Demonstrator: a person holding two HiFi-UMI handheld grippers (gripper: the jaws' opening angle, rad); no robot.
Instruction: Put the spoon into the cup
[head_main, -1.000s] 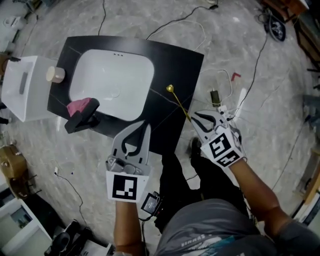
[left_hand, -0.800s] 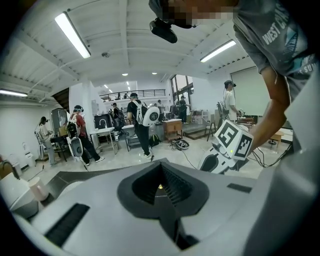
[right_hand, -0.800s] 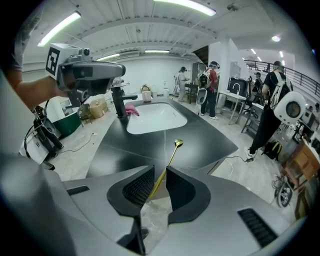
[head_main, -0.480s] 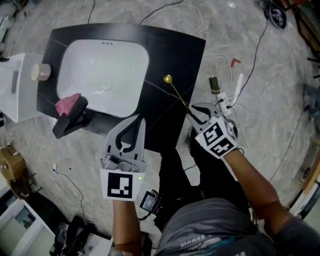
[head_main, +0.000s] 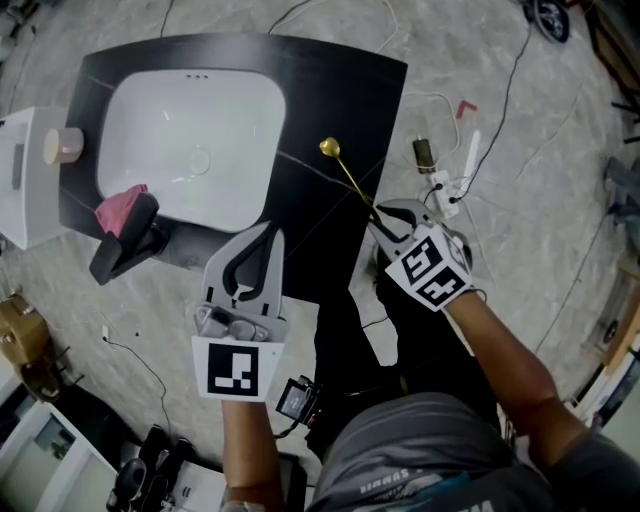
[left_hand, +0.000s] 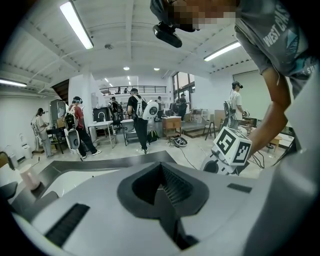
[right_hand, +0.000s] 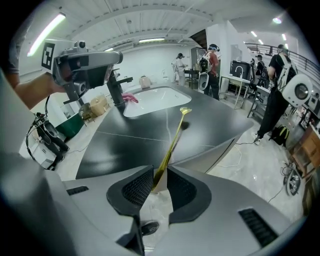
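Grey marbled floor (head_main: 520, 170), crossed by cables. A black worktop (head_main: 340, 110) is being carried on it, with a white basin (head_main: 190, 130) sunk into the left half. A white box (head_main: 25, 190) is being seen just off the worktop's left end.

Left tongs (head_main: 266, 232) are being held over the worktop's near edge, jaws pressed together with nothing between them (left_hand: 162, 187). Right tongs (head_main: 380, 212) are being held at the worktop's right near corner, jaws clamped on the handle end of the spoon (head_main: 348, 177).

A black tap (head_main: 125, 245) and a pink cloth (head_main: 118, 207) are being seen at the basin's near left rim.

The cup (head_main: 62, 145) is being seen at the box's edge, well apart from the spoon. The gold spoon (right_hand: 172, 140) is being held out over bare worktop right of the basin, bowl end farthest from the tongs.

Writing: "WEST" is being read on the grey shirt (left_hand: 277, 25); the rest is cut off.
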